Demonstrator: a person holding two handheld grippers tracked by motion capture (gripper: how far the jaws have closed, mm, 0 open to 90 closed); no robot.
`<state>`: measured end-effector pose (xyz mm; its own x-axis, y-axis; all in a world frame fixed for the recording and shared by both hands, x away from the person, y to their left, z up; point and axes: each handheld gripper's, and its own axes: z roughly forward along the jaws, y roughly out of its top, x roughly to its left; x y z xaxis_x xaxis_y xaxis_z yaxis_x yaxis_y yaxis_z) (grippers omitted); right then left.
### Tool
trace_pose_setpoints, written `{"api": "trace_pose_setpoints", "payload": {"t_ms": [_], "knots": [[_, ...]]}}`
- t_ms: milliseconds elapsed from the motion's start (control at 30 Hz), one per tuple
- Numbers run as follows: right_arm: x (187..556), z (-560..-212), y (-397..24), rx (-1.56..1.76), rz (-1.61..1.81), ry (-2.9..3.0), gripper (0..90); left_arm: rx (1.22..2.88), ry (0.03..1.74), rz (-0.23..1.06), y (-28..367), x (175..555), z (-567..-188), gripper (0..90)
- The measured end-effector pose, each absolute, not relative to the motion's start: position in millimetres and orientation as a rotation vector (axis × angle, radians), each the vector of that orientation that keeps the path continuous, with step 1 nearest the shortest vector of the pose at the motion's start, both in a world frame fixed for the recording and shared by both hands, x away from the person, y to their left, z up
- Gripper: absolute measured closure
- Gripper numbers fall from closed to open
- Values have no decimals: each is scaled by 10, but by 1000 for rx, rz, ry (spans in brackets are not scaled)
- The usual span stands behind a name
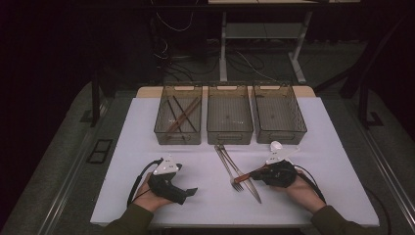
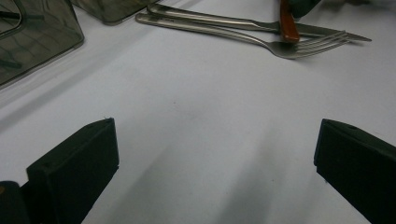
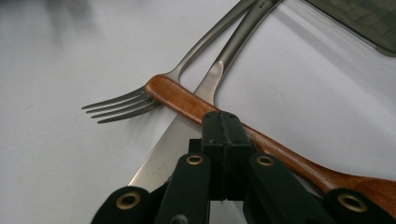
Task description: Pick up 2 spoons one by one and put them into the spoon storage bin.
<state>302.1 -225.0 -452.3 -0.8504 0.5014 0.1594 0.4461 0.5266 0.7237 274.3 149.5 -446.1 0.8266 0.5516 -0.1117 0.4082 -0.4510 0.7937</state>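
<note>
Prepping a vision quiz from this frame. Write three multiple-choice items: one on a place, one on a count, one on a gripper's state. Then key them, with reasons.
1. Where do the fork and knife lie?
A. On the table in front of the middle bin
B. Inside the right bin
C. On the floor

2. How many bins stand in the row?
A. Two
B. Three
C. Five

3. How is the left gripper?
A. Open over bare table
B. Shut on the fork
C. Shut on a bin's rim

Key: 1 A, both rest on the white table below the middle bin. 2 B, three bins stand side by side. 3 A, its jaws stand wide apart.
</note>
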Motion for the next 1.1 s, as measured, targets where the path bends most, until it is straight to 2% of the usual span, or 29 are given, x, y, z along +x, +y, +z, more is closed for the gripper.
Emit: {"api": "trace_pose_setpoints", "payload": {"t_ms": [567,1100], "knots": [[3237,-4508,-2003,824,1230,2662,895,2111,696,199,1491,2743,-4462,0],[3396,-4468,-2021,868,1254,2622,878,2118,684,193,1489,2746,-4467,0]]}}
